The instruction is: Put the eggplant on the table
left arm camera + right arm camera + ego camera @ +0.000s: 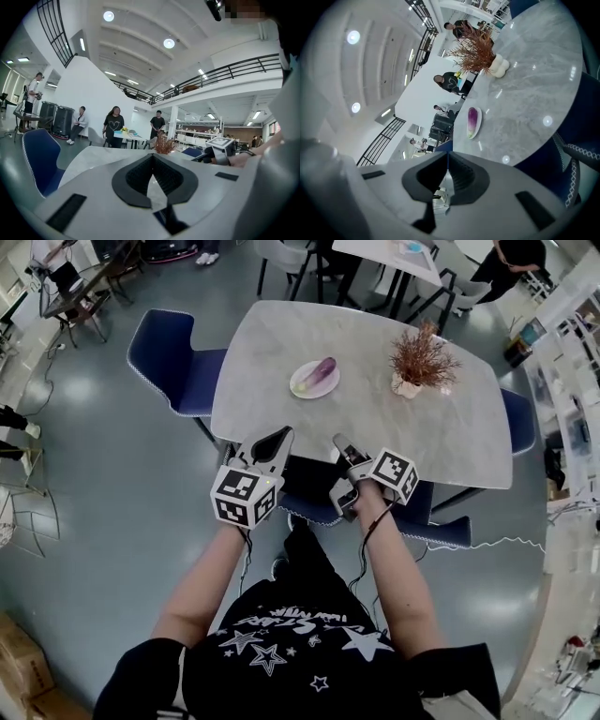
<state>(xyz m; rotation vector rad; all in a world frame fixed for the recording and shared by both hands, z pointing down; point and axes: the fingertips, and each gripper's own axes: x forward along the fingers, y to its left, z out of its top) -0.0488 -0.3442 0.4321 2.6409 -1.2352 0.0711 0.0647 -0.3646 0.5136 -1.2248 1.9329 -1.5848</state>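
Note:
A purple eggplant [322,370] lies on a white plate [302,385] toward the far left of the grey marble table [375,423]. Both grippers hover side by side at the near table edge, well short of the plate. My left gripper [280,436] is shut and holds nothing, and its own view shows its jaws [152,159] closed together. My right gripper [339,442] is shut and empty too. In the right gripper view the eggplant [472,120] on its plate [477,125] lies beyond the closed jaws [447,158].
A dried plant in a white vase [419,362] stands at the table's far right. Blue chairs flank the table at left [173,357], at right [521,423] and under the near edge [309,507]. People and other tables stand farther off.

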